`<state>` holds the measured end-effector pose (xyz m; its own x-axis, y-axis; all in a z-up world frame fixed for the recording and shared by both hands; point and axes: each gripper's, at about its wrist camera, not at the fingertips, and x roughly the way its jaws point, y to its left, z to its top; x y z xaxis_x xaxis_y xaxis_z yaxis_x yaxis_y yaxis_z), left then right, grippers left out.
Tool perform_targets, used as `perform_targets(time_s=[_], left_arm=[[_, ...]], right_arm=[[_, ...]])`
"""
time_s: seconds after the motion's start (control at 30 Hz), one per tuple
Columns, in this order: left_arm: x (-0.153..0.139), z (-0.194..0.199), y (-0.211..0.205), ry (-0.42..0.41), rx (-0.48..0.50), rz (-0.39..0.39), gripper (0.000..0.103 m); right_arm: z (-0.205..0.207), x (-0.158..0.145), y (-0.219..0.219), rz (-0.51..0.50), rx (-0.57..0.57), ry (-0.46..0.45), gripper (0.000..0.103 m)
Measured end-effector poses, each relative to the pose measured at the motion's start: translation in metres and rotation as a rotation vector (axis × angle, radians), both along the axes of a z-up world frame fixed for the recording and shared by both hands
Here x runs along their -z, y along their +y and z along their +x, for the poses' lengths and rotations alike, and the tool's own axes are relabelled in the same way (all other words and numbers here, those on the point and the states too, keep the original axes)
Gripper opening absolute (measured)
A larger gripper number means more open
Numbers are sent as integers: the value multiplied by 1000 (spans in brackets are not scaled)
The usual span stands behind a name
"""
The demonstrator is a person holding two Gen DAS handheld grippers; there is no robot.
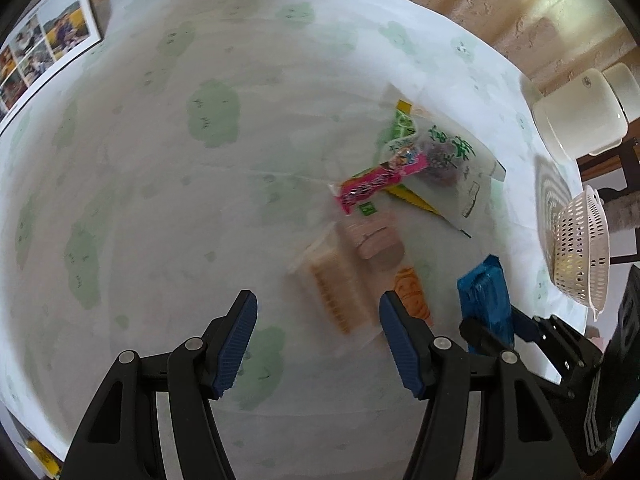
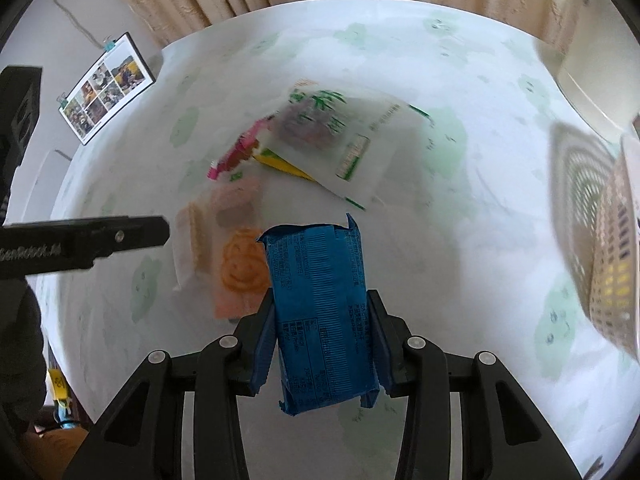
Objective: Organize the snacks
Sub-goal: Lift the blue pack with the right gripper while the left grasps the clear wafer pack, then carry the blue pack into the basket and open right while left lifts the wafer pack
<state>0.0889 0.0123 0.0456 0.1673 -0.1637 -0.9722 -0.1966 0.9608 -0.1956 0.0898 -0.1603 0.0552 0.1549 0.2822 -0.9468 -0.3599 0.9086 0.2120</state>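
While right hand-held gripper (image 2: 320,320) clamps blue packet (image 2: 320,312) — basket (image 1: 580,248) holds yellow item (image 1: 568,266).

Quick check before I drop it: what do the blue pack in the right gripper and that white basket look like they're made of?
Blue pack: likely thin plastic film wrapper, slightly glossy; it creases and has jagged crimped ends, clamped in the right gripper. White basket: looks like rigid moulded plastic, matt, with regular rows of small holes.

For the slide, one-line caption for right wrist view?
Right gripper clamps blue snack pack above snack pile, basket at right.
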Motion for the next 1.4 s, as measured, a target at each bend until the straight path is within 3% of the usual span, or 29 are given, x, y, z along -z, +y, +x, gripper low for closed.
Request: perform_targets(time_s=[0.2, 0.6, 1.07, 1.4], left_arm=[[13, 6, -11, 26, 15, 5, 38], [28, 5, -4, 30, -17, -54, 26], [-2, -7, -5, -10, 16, -27, 24], [-34, -10, -31, -77, 58, -43, 24]], right_arm=[[-6, -5, -15, -1, 20, 0, 43], [-15, -13, -39, 2, 48, -3, 43], [-17, -45, -49, 61, 63, -62, 43], [-16, -79, -82, 86, 147, -140, 43]])
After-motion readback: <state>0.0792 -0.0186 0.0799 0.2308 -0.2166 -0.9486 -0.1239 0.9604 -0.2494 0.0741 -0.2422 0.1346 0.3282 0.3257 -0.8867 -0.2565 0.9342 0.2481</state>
